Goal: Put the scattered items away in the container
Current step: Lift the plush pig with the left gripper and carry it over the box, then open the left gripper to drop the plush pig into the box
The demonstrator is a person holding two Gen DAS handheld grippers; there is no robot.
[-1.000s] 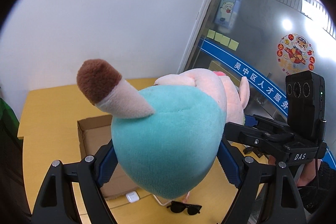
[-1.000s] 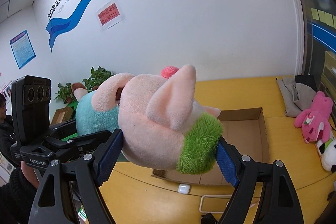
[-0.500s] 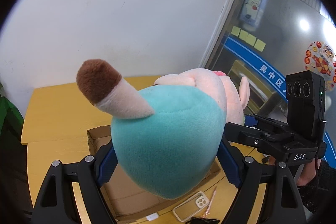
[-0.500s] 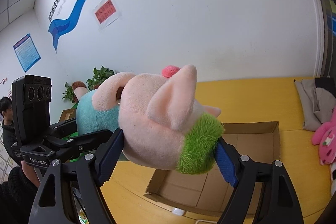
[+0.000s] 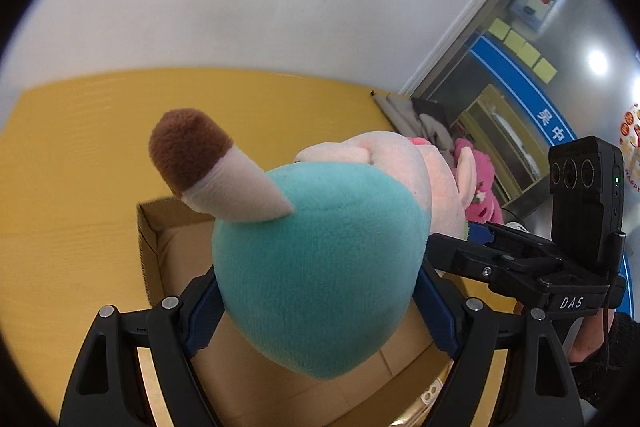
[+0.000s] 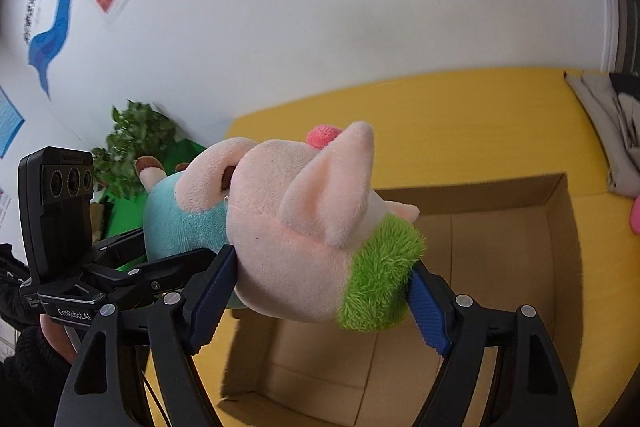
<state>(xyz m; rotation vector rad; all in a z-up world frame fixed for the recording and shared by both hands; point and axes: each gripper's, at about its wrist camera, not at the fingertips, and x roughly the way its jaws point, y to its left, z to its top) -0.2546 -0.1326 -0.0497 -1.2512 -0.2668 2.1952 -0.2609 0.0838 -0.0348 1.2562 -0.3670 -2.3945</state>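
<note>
Plush pig [image 5: 320, 267] | left tool [image 5: 316, 303] clamped on teal body | right tool [image 6: 320, 291] clamped on head | above cardboard box [image 6: 500, 227] | yellow table [image 5: 80, 187]

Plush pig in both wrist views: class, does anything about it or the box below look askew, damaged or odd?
Nothing looks damaged. The plush pig lies sideways, not upright, clamped at its teal body by the left gripper and at its head by the right gripper, above the open, apparently empty cardboard box. That suits carrying it.
</note>
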